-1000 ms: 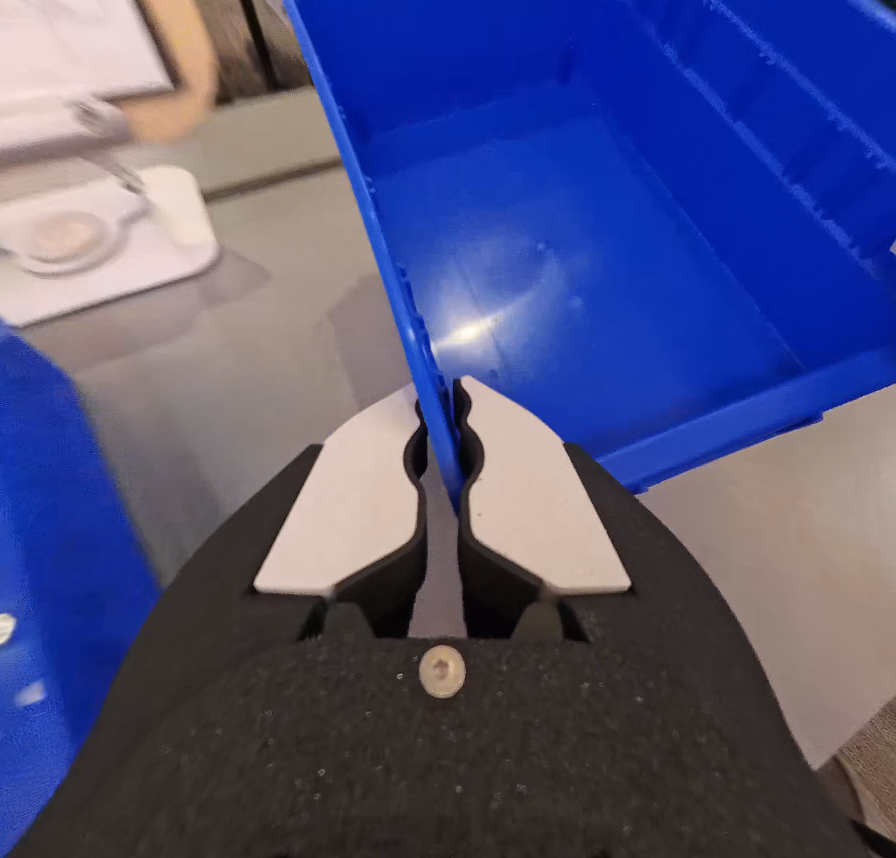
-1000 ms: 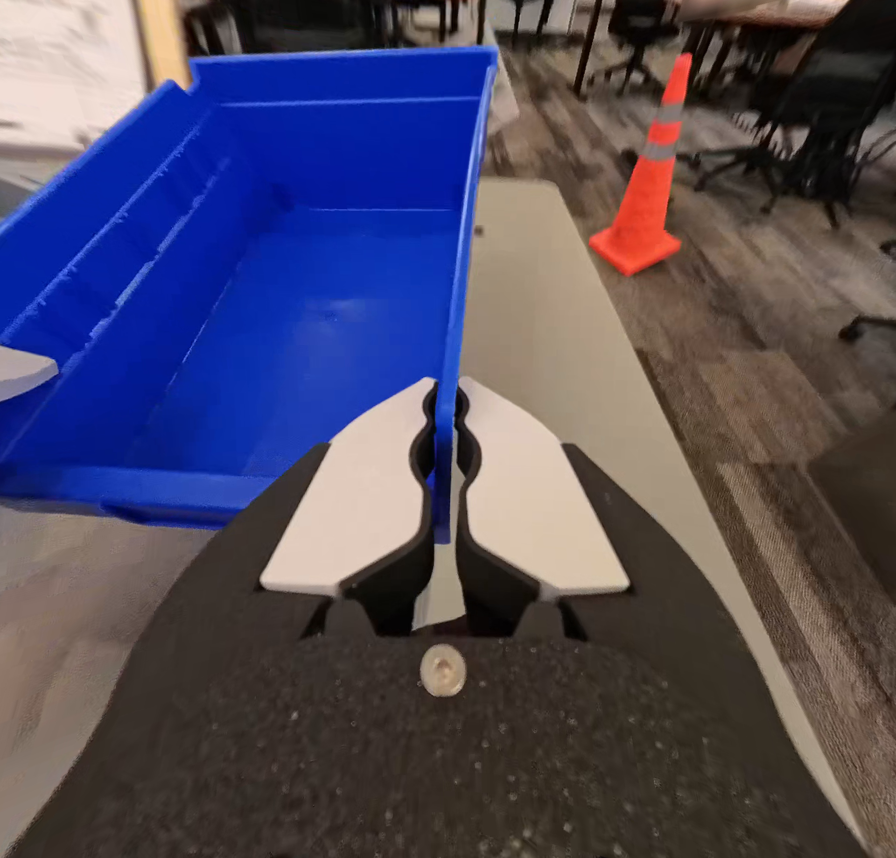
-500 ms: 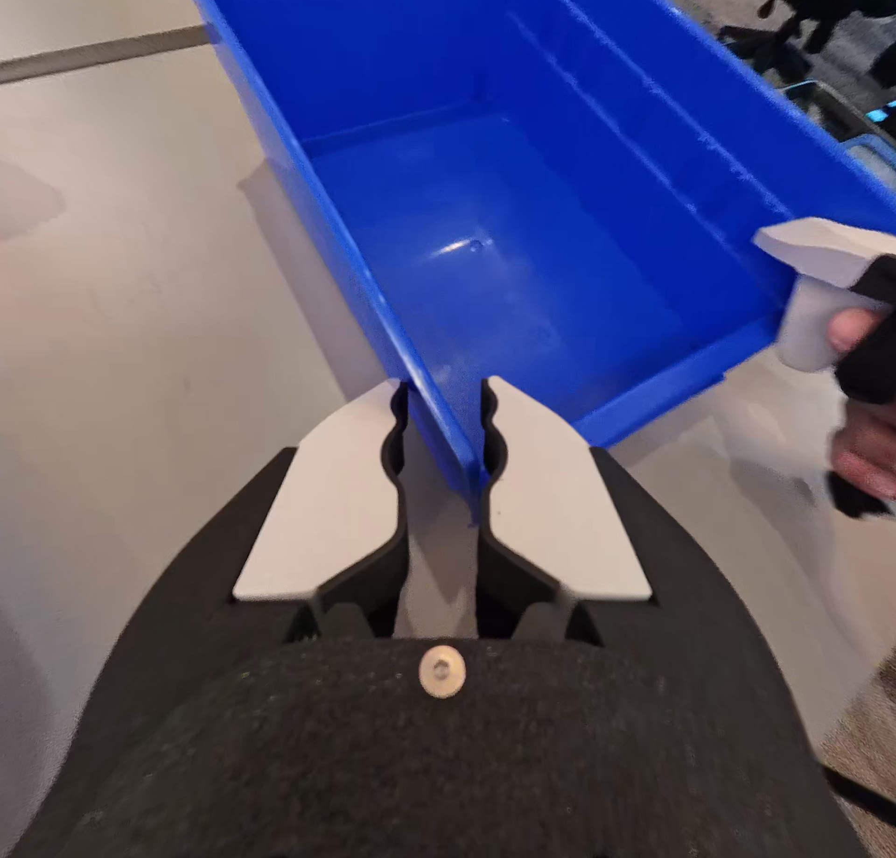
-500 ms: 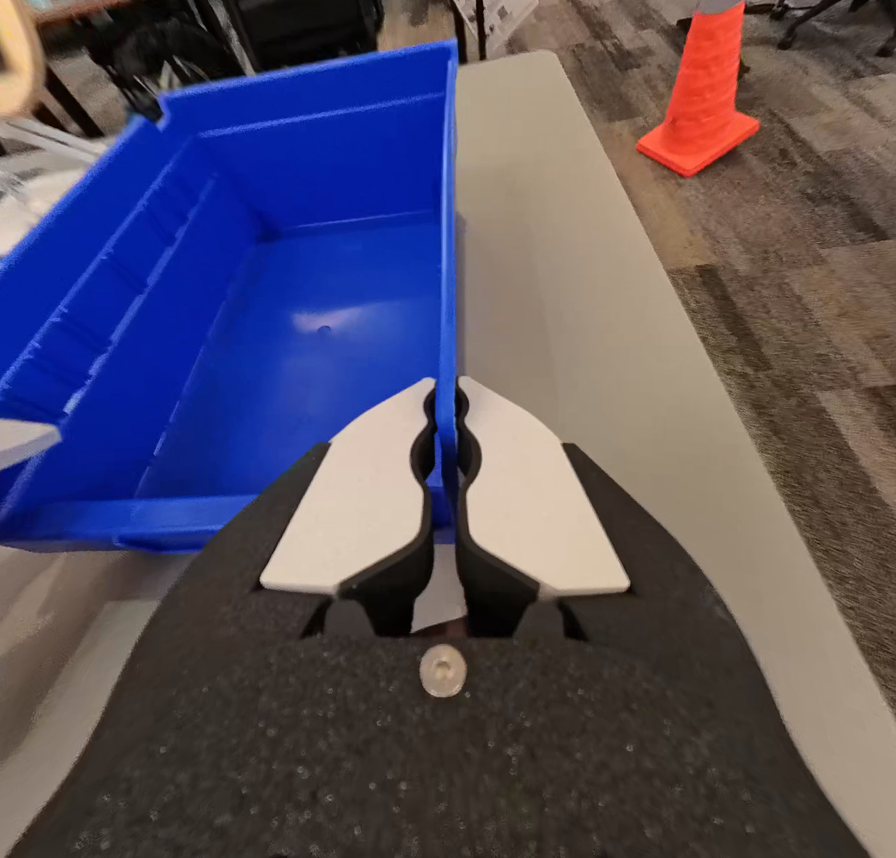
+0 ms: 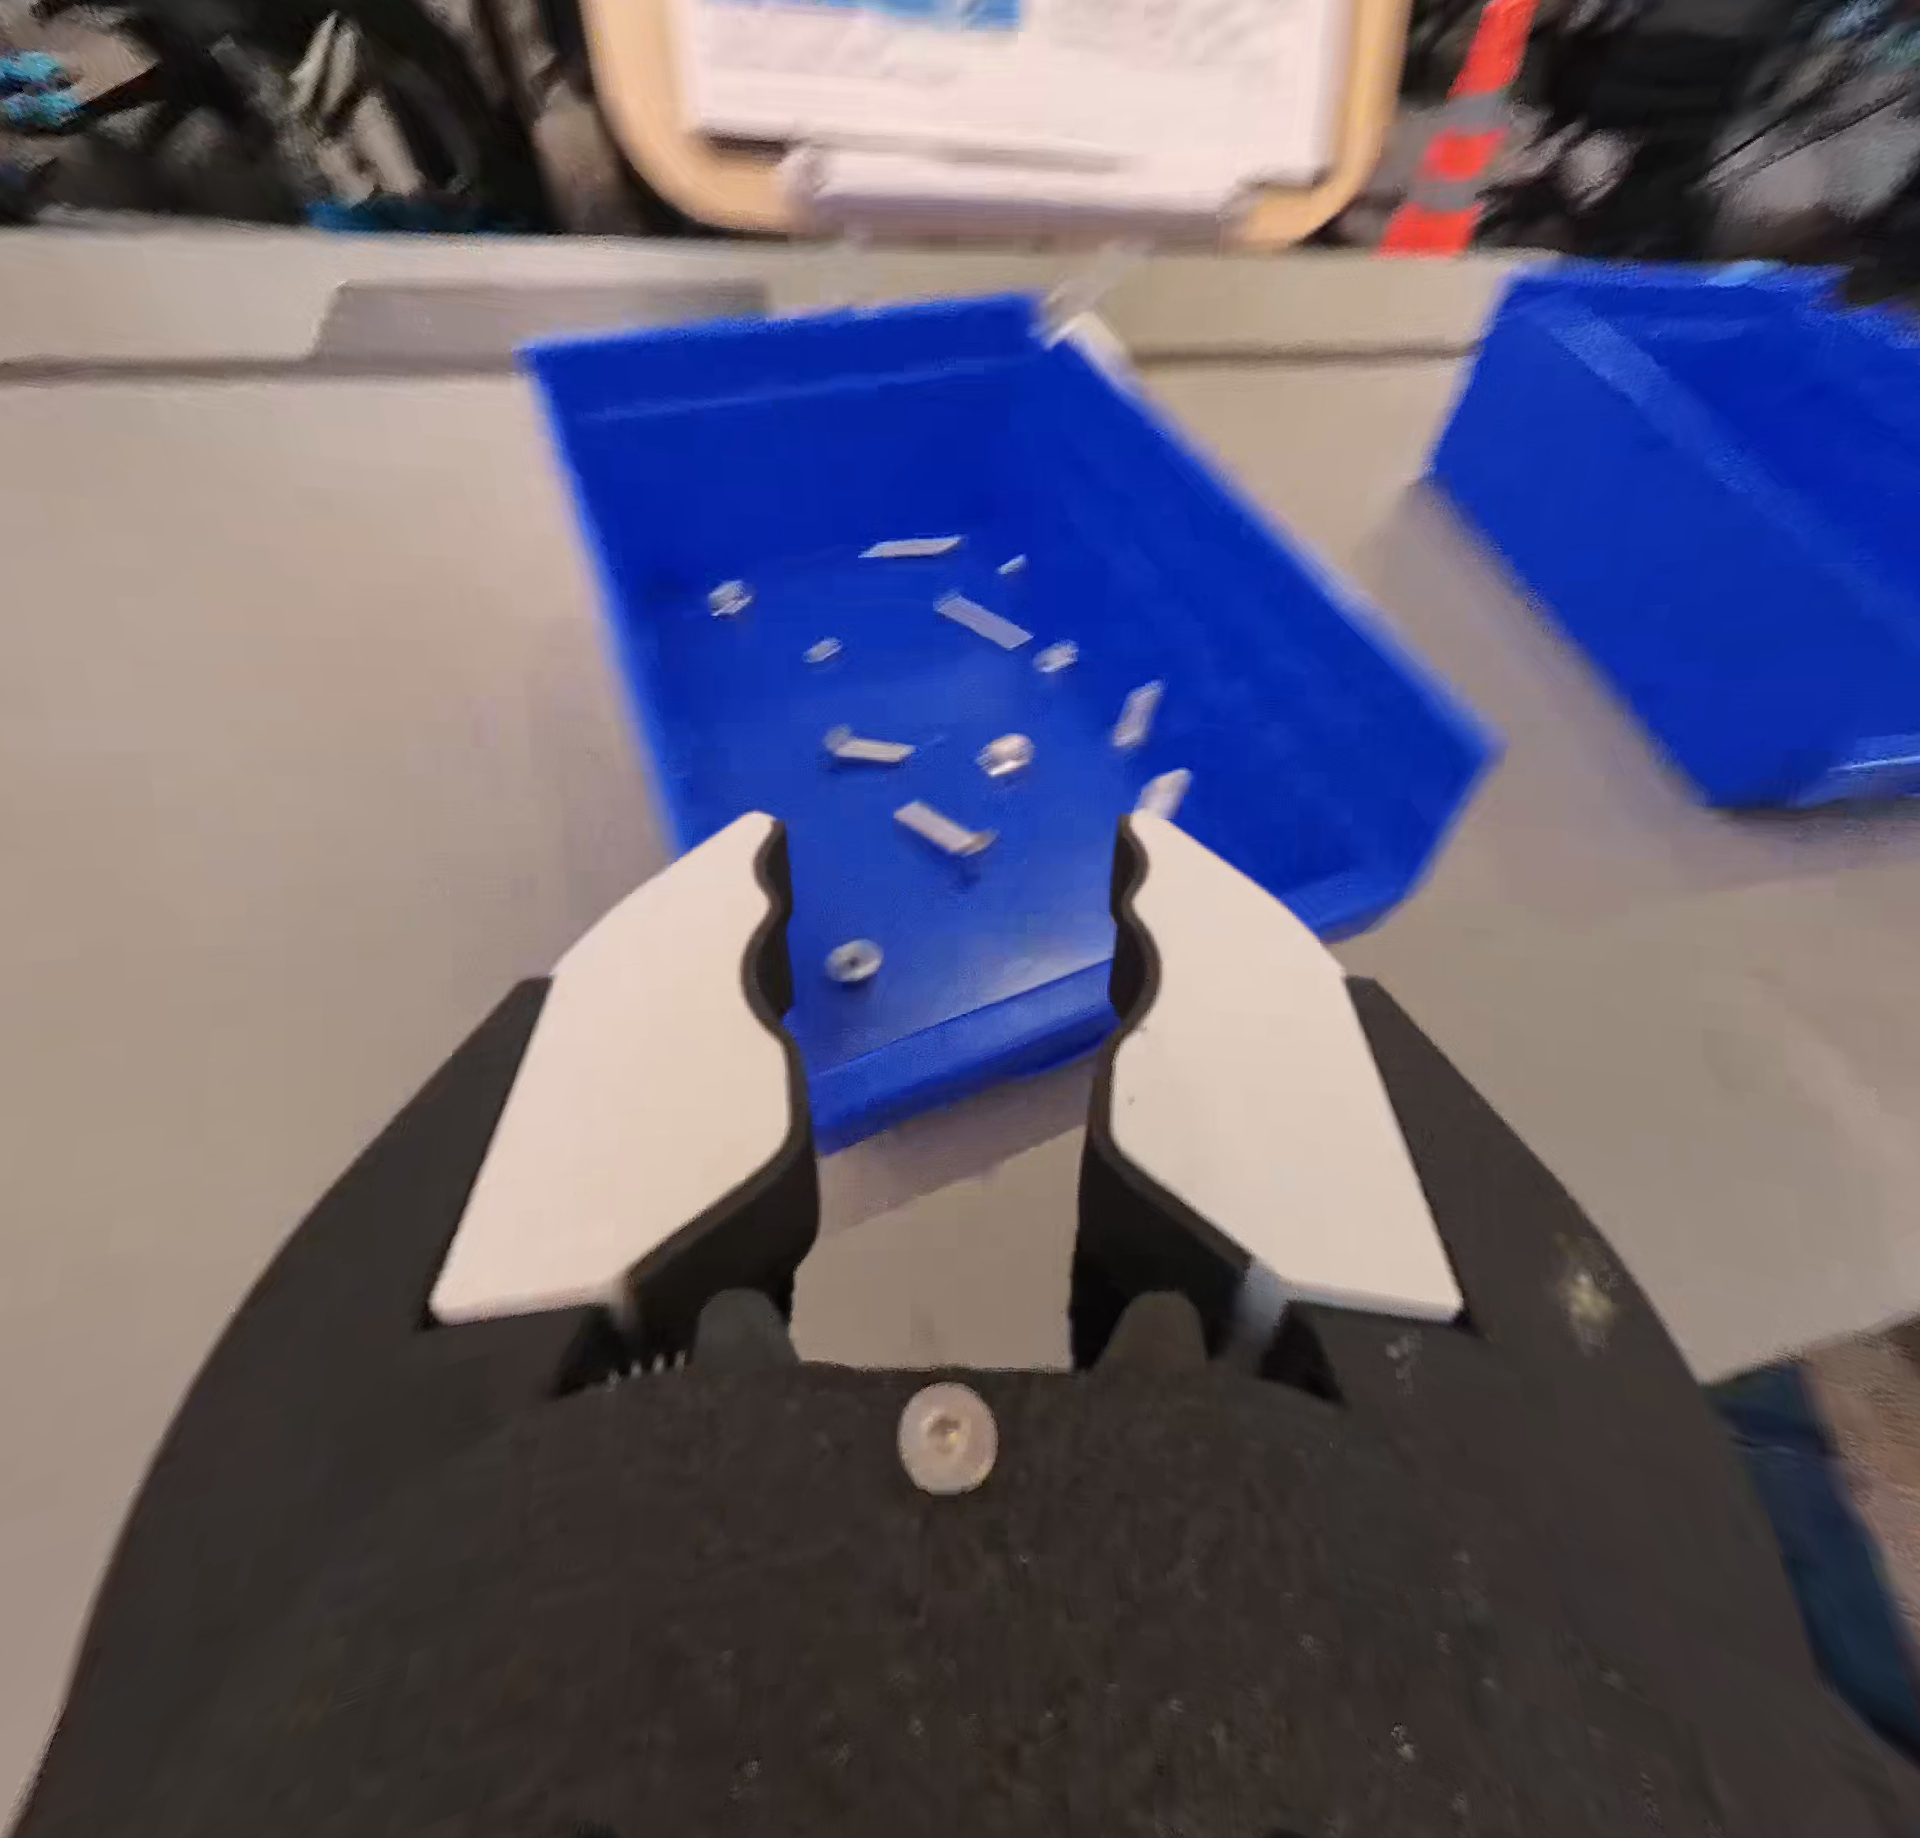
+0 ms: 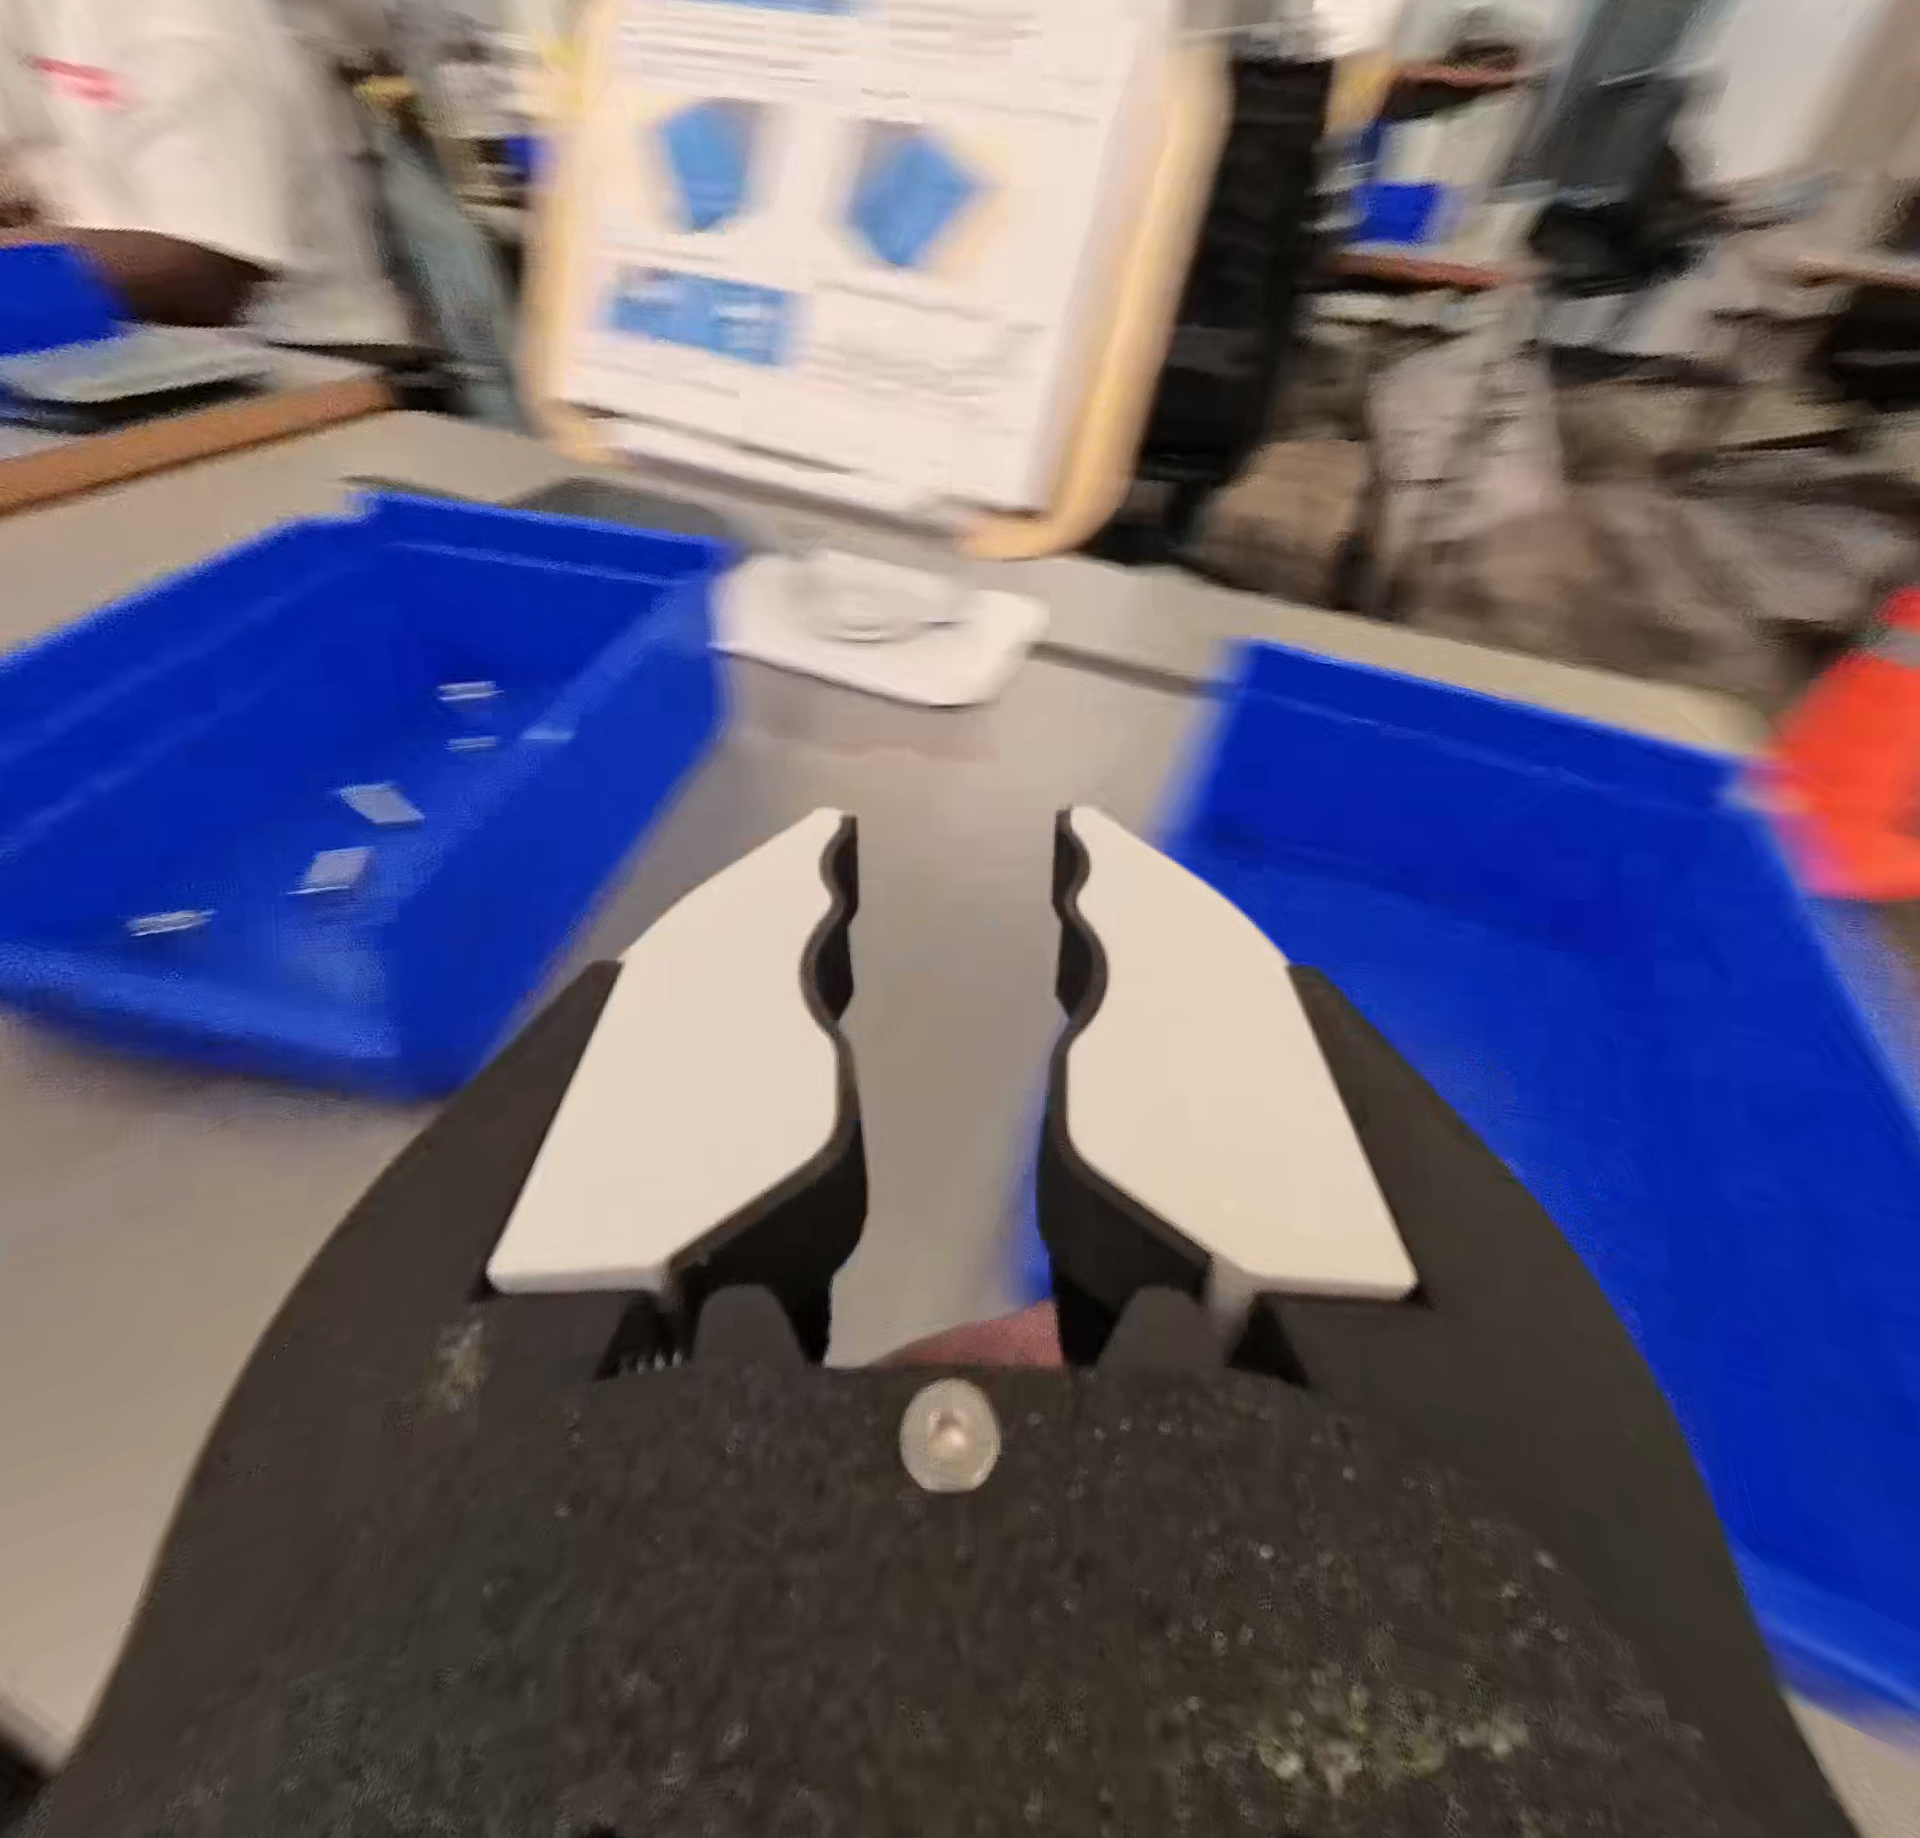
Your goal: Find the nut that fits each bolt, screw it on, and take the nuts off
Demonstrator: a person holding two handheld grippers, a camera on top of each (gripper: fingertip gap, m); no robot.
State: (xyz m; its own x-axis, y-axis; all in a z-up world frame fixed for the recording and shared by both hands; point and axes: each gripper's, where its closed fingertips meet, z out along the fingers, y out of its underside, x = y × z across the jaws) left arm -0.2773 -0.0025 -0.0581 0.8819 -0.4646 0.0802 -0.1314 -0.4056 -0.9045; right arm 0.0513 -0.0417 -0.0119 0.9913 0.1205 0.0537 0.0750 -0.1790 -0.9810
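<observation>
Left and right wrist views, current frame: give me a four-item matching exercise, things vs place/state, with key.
Things:
1. left gripper
2. left blue bin
3. right blue bin
4. orange cone

Place or state:
A. nothing visible inside it
B. beyond the table's far right, blurred
C. open, empty, pointing at the hardware
D. holds scattered nuts and bolts

Pairs: 1-C, 2-D, 3-A, 4-B
</observation>
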